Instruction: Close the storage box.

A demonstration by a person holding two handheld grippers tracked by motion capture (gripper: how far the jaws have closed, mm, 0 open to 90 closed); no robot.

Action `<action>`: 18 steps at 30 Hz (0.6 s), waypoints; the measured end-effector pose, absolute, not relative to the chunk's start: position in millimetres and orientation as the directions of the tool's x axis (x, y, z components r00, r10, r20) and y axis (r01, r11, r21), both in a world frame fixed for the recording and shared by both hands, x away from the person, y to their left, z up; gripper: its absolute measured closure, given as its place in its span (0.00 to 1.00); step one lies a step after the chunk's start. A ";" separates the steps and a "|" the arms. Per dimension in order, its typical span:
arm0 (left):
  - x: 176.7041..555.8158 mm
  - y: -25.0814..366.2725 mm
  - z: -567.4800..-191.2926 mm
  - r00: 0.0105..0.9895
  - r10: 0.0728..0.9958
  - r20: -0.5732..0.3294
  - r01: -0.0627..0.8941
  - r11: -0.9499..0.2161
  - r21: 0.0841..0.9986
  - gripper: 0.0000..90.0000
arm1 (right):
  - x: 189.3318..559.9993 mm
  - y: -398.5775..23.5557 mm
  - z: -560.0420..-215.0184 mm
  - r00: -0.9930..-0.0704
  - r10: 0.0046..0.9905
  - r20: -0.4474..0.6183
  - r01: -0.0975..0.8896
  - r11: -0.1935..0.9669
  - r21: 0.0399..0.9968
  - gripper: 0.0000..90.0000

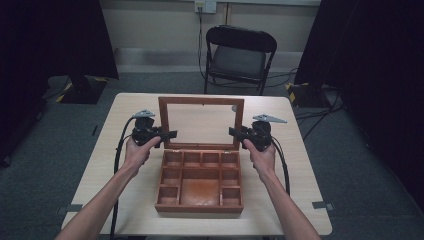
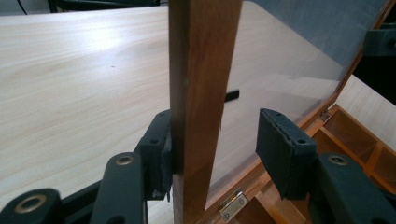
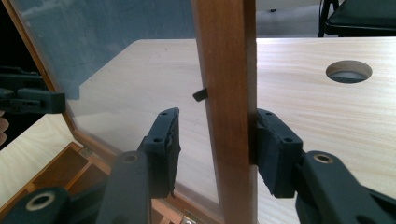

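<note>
A wooden box [image 1: 199, 207] with several compartments stands open mid-table, its glass-paned lid [image 1: 201, 101] upright. My left gripper [image 1: 169, 134] straddles the lid's left rail [image 2: 201, 70]. In the left gripper view the gripper [image 2: 215, 120] is open: its left pad [image 2: 159, 154] touches the rail, while the right pad [image 2: 280, 144] stands apart on the box side. My right gripper [image 1: 234, 132] straddles the right rail [image 3: 226, 70]. In the right gripper view it [image 3: 217, 116] is open too: the right pad [image 3: 275, 149] rests against the wood, and the left pad [image 3: 163, 149] is off it.
The light wooden table [image 1: 125, 165] has a round cable hole [image 3: 349, 71] at the far right. A black folding chair [image 1: 239, 55] stands behind the table. Dark curtains hang at both sides. A brass hinge [image 2: 233, 205] joins lid and box.
</note>
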State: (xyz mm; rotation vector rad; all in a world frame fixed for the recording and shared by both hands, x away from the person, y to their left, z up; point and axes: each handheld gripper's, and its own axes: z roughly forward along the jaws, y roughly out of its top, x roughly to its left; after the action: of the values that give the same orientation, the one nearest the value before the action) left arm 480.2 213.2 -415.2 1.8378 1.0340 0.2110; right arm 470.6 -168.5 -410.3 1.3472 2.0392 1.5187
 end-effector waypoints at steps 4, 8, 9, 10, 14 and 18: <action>476.5 213.8 -411.6 0.634 0.720 -0.283 0.548 -0.159 0.821 0.54 | 466.6 -170.3 -409.5 -0.547 0.781 0.299 0.511 0.029 0.859 0.59; 472.6 213.8 -408.5 0.642 0.719 -0.267 0.533 -0.167 0.830 0.54 | 460.7 -172.3 -408.9 -0.559 0.774 0.296 0.509 0.039 0.860 0.57; 471.6 213.8 -407.9 0.642 0.719 -0.265 0.531 -0.169 0.830 0.54 | 460.7 -172.3 -408.9 -0.559 0.774 0.296 0.509 0.039 0.860 0.57; 470.9 214.6 -407.6 0.653 0.712 -0.260 0.526 -0.178 0.832 0.54 | 460.1 -172.4 -408.8 -0.560 0.773 0.300 0.510 0.036 0.859 0.57; 467.4 215.0 -407.1 0.656 0.708 -0.260 0.521 -0.176 0.835 0.55 | 460.6 -173.1 -407.8 -0.563 0.769 0.302 0.507 0.033 0.861 0.45; 465.4 215.4 -405.4 0.657 0.708 -0.258 0.523 -0.182 0.833 0.55 | 461.5 -171.6 -403.7 -0.567 0.773 0.284 0.493 0.042 0.869 0.40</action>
State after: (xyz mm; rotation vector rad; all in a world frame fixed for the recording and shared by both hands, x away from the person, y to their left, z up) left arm 465.4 215.4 -405.4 1.8481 0.9774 0.2262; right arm 461.5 -171.6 -403.7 1.2950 2.0591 1.5348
